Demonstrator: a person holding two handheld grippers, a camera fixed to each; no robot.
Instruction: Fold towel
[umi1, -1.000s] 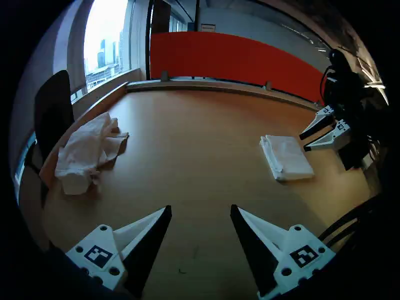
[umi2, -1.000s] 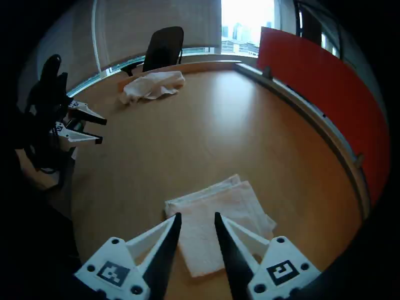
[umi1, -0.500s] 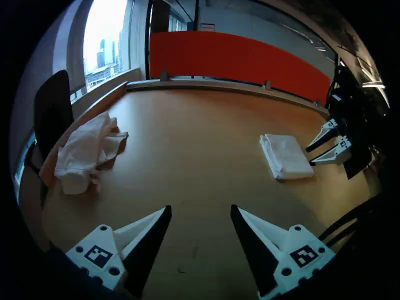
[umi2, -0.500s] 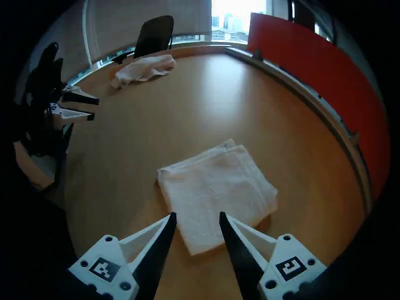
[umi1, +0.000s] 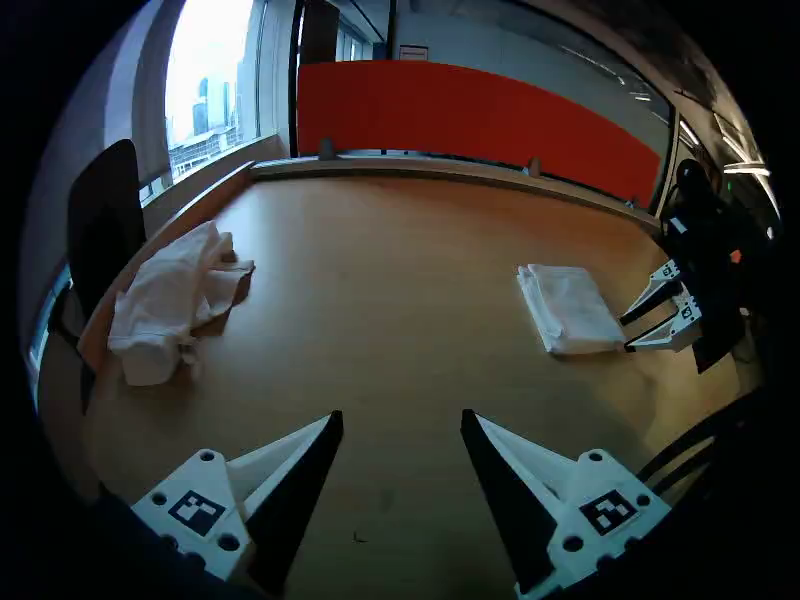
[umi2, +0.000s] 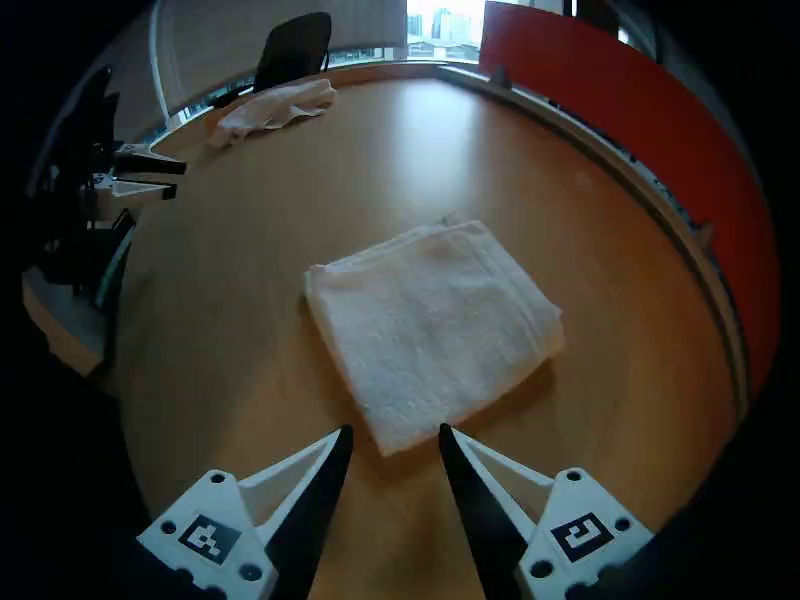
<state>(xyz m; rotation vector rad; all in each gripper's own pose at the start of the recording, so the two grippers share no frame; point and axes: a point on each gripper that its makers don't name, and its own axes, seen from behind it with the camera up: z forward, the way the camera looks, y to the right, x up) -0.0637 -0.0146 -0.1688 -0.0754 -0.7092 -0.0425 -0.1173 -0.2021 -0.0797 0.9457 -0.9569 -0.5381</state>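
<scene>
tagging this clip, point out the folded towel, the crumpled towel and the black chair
folded towel (umi2: 430, 325), right gripper view, centre of its top layer
crumpled towel (umi1: 172, 297), left gripper view, middle of the heap
black chair (umi1: 103, 222), left gripper view, on its backrest

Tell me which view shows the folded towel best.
Right gripper view: the folded towel lies large and close, just ahead of the right tongs, edges clear. The left gripper view shows it small and far off.

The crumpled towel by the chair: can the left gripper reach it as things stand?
Probably yes. The left gripper is open and holds nothing, and nothing stands on the table between it and the crumpled towel, ahead to its left.
</scene>
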